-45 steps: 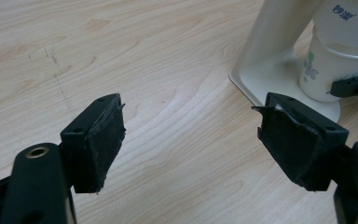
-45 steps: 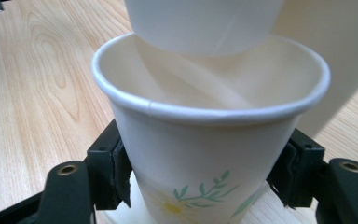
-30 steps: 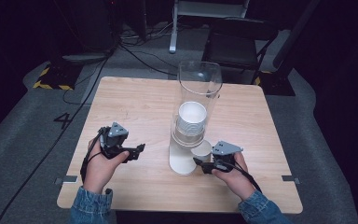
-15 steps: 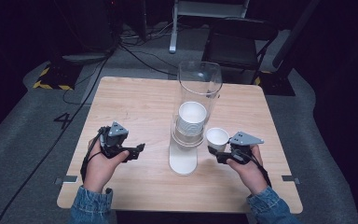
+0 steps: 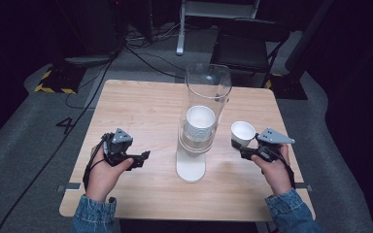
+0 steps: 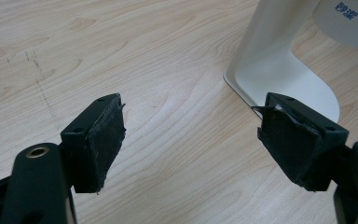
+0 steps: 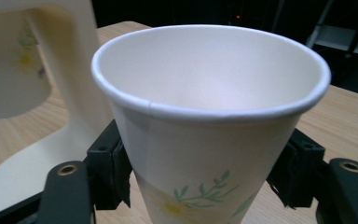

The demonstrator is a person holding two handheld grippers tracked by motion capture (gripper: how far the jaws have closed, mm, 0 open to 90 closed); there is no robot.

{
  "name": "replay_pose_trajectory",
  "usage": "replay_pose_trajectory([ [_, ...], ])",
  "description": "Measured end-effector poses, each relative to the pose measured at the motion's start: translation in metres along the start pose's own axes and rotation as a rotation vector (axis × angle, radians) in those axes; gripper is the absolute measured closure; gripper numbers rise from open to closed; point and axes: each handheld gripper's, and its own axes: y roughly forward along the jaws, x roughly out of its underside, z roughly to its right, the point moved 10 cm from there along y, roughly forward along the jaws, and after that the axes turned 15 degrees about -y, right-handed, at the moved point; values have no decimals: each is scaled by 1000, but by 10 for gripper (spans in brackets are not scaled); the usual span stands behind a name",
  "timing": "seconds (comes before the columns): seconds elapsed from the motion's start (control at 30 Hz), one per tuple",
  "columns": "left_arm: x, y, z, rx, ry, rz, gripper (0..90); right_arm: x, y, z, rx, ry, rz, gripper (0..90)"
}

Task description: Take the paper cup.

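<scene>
A white paper cup (image 5: 243,132) (image 7: 209,126) with a green leaf print stands upright between the jaws of my right gripper (image 5: 245,148) (image 7: 205,179), held above the table to the right of the dispenser. The cup dispenser (image 5: 201,121) is a clear tube on a white stand (image 5: 191,167) (image 6: 279,70), with a stack of cups (image 5: 199,127) inside it. My left gripper (image 5: 143,156) (image 6: 191,140) hovers open over bare wood left of the stand's base, nothing between its pads (image 6: 102,137).
The wooden table (image 5: 141,107) has free room behind and on both sides of the dispenser. A dark chair (image 5: 250,46) and cables lie on the floor beyond the far edge.
My right gripper pulled the cup out from under the dispenser, moved right and lifted it. The left gripper stayed put.
</scene>
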Motion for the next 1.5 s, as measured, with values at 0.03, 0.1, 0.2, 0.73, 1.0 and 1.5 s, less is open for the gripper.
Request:
replay_pose_trajectory([
  [0.03, 1, -1, -1, -2, 1, 0, 224, 4, 1, 5, 7, 16, -7, 326],
  [0.1, 1, -1, -2, -3, 2, -2, 224, 8, 1, 10, 13, 27, -16, 326],
  [0.2, 2, -2, -3, -7, 3, -1, 225, 19, 2, 18, 10, 92, -30, 325],
  [0.73, 7, -6, -6, -17, -3, -7, 225, 67, 24, 35, 29, 210, -163, 317],
  [1.0, 9, -6, -6, -16, -2, -13, 225, 77, 30, 38, 31, 177, -173, 309],
  [1.5, 8, -6, -5, -9, 3, -11, 225, 89, 32, 33, 21, 170, -227, 171],
])
